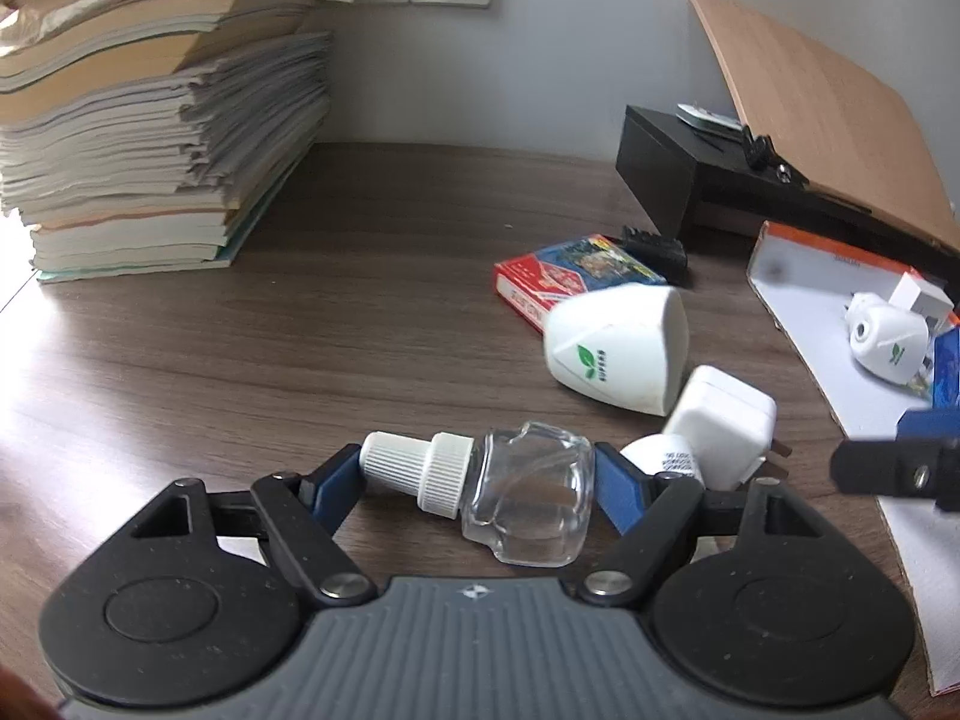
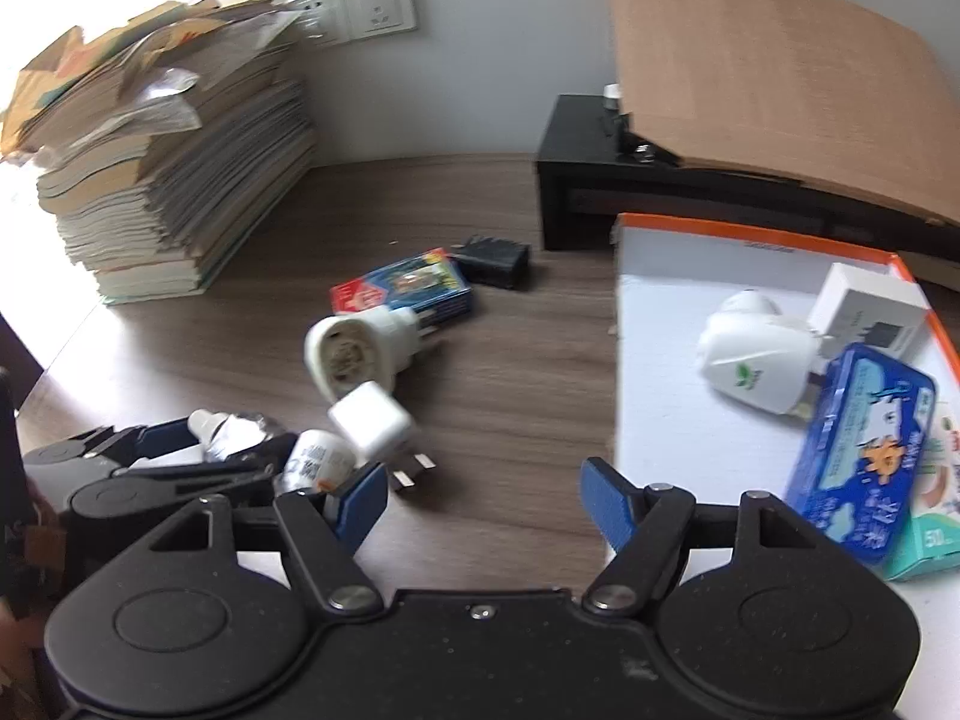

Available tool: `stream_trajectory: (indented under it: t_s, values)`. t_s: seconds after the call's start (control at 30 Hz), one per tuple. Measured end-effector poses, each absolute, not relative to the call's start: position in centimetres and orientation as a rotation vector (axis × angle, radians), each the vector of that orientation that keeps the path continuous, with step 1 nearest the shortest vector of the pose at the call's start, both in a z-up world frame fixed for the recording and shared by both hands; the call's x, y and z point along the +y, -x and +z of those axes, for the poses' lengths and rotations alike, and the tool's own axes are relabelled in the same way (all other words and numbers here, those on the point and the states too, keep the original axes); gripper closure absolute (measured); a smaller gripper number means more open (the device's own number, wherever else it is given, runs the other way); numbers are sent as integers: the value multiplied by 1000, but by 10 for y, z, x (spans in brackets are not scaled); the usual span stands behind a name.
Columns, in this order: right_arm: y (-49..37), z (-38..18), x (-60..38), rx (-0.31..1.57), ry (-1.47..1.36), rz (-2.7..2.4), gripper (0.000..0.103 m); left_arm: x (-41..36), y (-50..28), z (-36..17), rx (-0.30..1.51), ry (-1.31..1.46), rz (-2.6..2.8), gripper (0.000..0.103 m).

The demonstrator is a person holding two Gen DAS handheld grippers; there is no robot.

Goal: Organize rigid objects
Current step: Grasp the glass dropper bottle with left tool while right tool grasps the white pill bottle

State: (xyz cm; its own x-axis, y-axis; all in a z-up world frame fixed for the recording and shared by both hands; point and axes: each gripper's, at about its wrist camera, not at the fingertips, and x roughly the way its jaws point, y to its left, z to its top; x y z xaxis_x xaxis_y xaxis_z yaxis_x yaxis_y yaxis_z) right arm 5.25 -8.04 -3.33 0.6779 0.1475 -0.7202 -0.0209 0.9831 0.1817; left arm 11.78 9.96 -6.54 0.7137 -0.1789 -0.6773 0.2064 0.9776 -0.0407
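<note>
Left claw (image 1: 477, 483) grips a clear glass bottle (image 1: 528, 501) with a white ribbed cap, lying on its side on the brown bench (image 1: 300, 360), one blue finger at each end. Right claw (image 2: 483, 495) is spread wide, grasping nothing. Just beyond the bottle lie a white charger (image 1: 720, 426) and a white plug-in device (image 1: 618, 348). Farther off are a red card box (image 1: 570, 276) and stacked books (image 1: 150, 138).

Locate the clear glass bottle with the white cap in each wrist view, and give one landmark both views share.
Left wrist: the glass bottle lies on its side at lower centre, between the left gripper's blue fingers.
Right wrist: the same bottle shows small at the lower left, inside the left gripper, partly hidden.
Shared landmark: the red and blue card box on the table.
</note>
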Motion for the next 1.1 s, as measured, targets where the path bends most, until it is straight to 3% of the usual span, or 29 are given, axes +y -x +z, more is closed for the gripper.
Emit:
stream_trajectory:
  t_s: [0.4,0.5,0.57,0.6,1.1]
  values:
    - [-76,-58,-4,871,-114,234,23,155,-116,-53,744,-10,-97,22]
    - [-87,-67,7,889,-85,196,33,161,-113,-50,753,-4,-84,22]
    - [-89,-68,11,872,-44,171,56,162,-111,-49,755,-5,-88,22]
    - [-88,-67,13,868,-29,163,62,162,-110,-48,754,-7,-90,22]
    - [-35,-17,-46,757,-60,133,63,111,-80,-20,713,13,-130,22]
